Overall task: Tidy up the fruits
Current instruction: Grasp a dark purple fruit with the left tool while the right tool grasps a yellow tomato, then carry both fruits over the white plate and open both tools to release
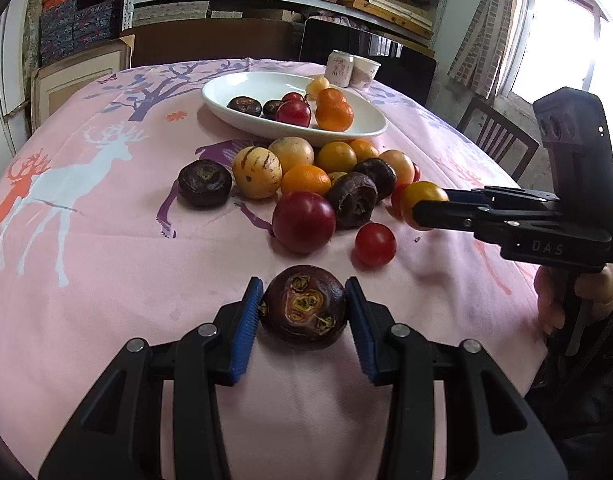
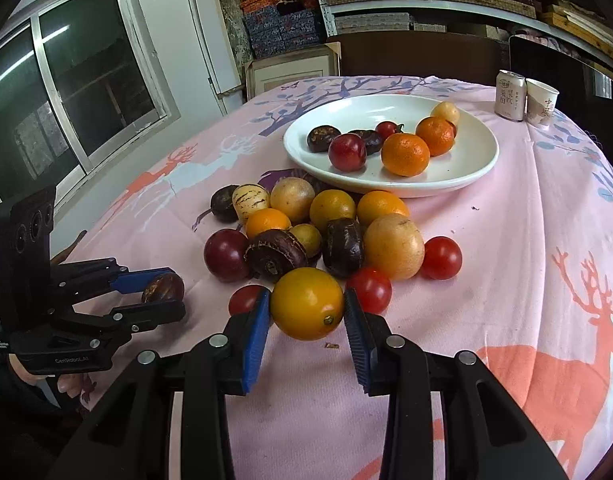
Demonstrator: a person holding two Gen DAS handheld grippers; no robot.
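Left gripper [image 1: 304, 307] clamps a dark purple fruit [image 1: 303, 306] while right gripper [image 2: 307, 312] grips a yellow fruit [image 2: 306, 303] near the white plate [image 2: 458, 178].

The cloth [image 1: 106, 240] is pink with white and orange deer. The plate [image 2: 458, 168] is white. Gripper pads [image 1: 244, 332] are blue.

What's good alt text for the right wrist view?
The right gripper closes its blue pads on a round yellow-orange fruit above a pink deer-print tablecloth. Behind it lies a pile of loose mixed fruit, then a white oval plate holding more. At left, the left gripper holds a dark brown fruit.
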